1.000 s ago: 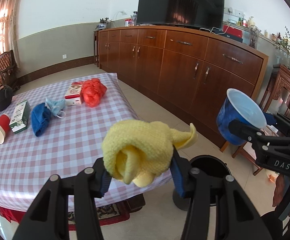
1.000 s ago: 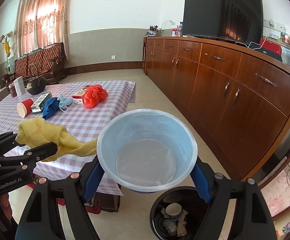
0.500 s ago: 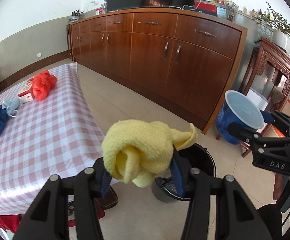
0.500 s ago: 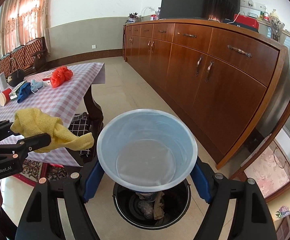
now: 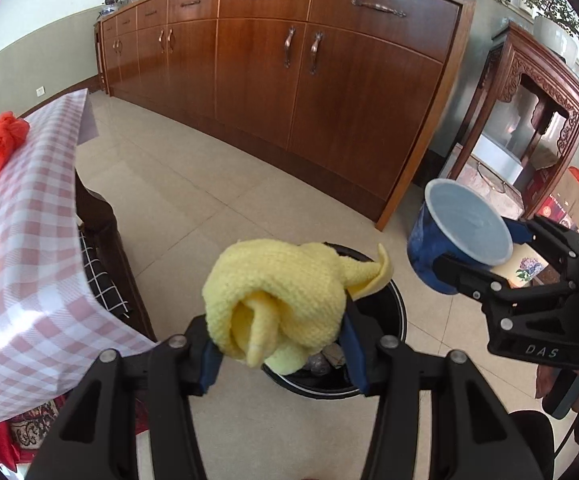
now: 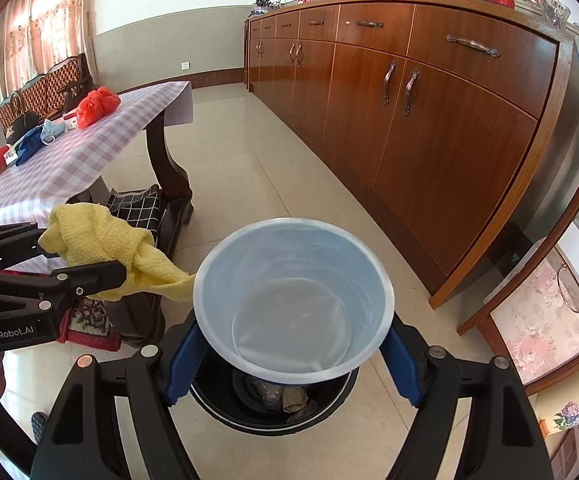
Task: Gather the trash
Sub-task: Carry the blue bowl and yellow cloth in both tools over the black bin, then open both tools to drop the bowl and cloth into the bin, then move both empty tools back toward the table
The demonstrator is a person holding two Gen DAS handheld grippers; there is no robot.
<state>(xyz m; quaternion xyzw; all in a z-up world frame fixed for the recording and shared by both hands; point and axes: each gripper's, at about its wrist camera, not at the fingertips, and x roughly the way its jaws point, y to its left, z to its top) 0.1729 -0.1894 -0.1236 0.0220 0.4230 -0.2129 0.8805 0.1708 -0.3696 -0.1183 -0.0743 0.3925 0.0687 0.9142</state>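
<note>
We hold trash over the bin.
Our left tongs (image 5: 279, 344) squeeze a yellow cloth (image 5: 277, 304) and our right tongs (image 6: 289, 364) squeeze a blue cup (image 6: 293, 300), both right above the black bin (image 6: 329, 404) on the floor beside the bench (image 5: 21, 240).

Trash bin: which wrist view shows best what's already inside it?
The right wrist view. It looks almost straight down into the black trash bin, showing crumpled scraps below the blue cup. In the left wrist view the yellow cloth covers most of the opening; only a sliver of contents shows.
</note>
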